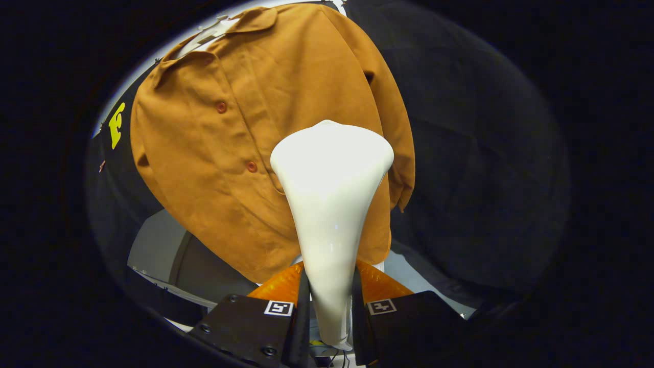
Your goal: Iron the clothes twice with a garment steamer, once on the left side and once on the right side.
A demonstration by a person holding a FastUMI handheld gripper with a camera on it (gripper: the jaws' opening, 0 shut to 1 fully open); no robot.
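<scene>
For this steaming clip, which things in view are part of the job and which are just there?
In the job:
garment steamer, its handle clamped between both fingers of the gripper
brown shirt, hanging just beyond the steamer head

Just there:
black cloth wall
grey surface below the shirt

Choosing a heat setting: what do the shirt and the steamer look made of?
Shirt: brown woven cloth, matte, perhaps brushed cotton; soft folds, no sheen. Steamer: white glossy moulded plastic, judging by its smooth highlights. The claw is shut on the steamer's handle.
</scene>
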